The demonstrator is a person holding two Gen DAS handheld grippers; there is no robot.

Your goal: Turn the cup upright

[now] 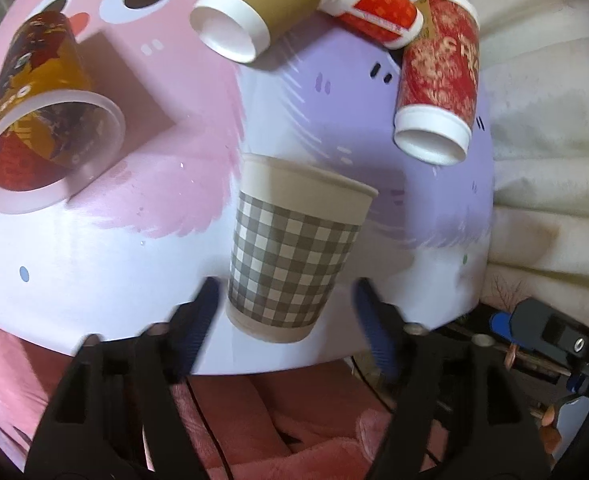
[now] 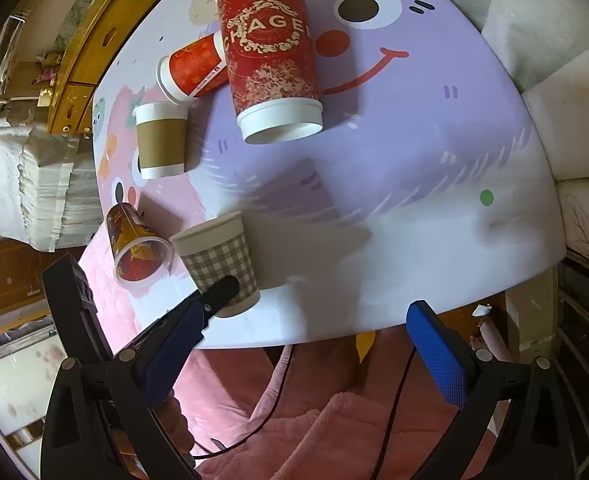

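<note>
A grey-and-white checked paper cup [image 1: 290,256] stands upright near the front edge of the pink and purple cartoon table [image 1: 94,264]. My left gripper [image 1: 286,300] is open, its blue-padded fingers [image 1: 204,312] on either side of the cup's base, apart from it. The cup also shows in the right wrist view [image 2: 220,260], with a tip of the left gripper in front of it. My right gripper [image 2: 314,328] is open and empty over the table's front edge, right of the cup.
Several cups lie on their sides: a yellow and red clear cup [image 1: 42,108], a brown-sleeved cup [image 1: 254,8], an orange-red cup [image 1: 378,8] and a tall red cup [image 1: 438,80]. A pink blanket [image 1: 274,440] lies below the table edge. A white cushion [image 1: 546,80] is at right.
</note>
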